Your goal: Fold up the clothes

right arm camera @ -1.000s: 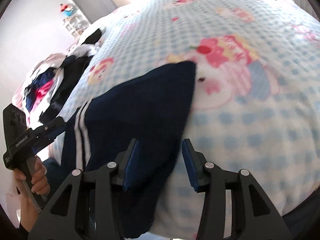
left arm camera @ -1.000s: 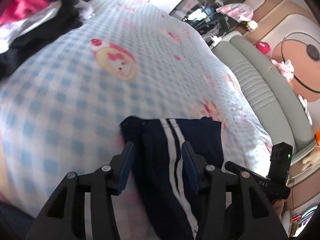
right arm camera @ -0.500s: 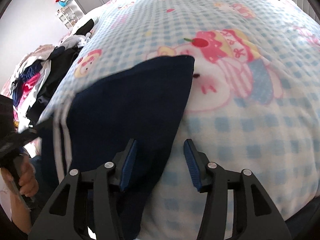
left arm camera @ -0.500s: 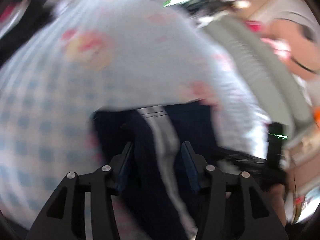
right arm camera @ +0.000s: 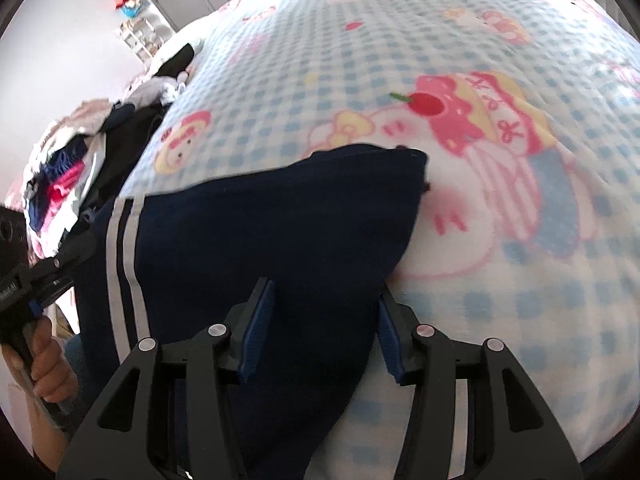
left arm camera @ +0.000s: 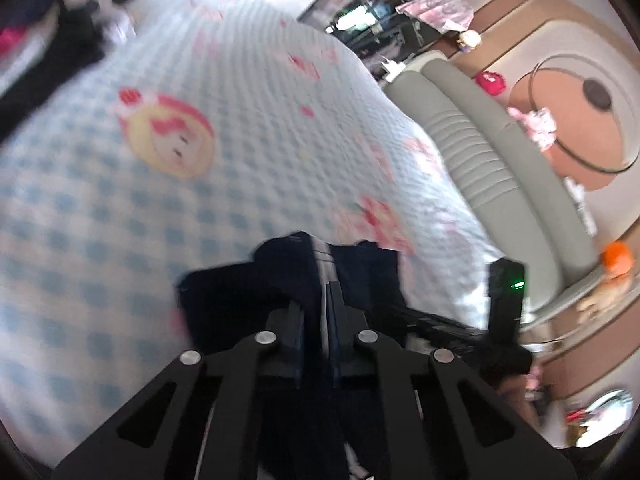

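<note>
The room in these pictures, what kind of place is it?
Most likely a home bedroom: a bed with a blue checked cartoon blanket, a padded grey headboard, and a pile of unfolded clothes beside the navy striped garment.

1. Bright daylight washed the checked bedspread nearly white.
2. The left view was smeared with motion blur.
3. Fisheye bending curved both pictures, and dark corners ringed them.

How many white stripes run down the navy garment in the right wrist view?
2: both lie side by side along the left edge of the navy blue garment, white stripes, near the left gripper. More may be hidden underneath.
</note>
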Available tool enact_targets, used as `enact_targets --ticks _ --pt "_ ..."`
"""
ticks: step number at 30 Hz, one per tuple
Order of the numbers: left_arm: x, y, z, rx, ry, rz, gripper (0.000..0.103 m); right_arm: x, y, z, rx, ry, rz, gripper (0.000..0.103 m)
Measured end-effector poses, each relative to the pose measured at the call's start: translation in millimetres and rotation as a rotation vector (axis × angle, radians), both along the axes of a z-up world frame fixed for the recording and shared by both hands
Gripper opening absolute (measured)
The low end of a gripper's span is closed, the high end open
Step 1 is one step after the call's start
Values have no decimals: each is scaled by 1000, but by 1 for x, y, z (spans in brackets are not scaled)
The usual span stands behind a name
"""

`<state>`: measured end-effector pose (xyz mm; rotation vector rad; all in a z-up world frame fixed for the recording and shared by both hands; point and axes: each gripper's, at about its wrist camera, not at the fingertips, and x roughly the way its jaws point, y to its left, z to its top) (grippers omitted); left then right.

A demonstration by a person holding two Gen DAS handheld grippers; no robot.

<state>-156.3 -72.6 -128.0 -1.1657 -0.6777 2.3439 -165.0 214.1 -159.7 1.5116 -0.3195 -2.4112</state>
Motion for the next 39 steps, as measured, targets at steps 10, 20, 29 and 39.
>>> enact_targets --ticks 10,20,29,39 --pt "18 -20 -10 -199 -20 176 21 -7 49 5 25 13 -209 52" --pt "3 47 -27 -297 -12 -67 23 -39 22 6 36 32 -50 54" --pt "3 40 -53 -272 -84 -82 23 -45 -28 14 23 54 144 54" --pt "6 44 -55 -282 -93 -89 23 -53 -39 -21 114 -52 119 52"
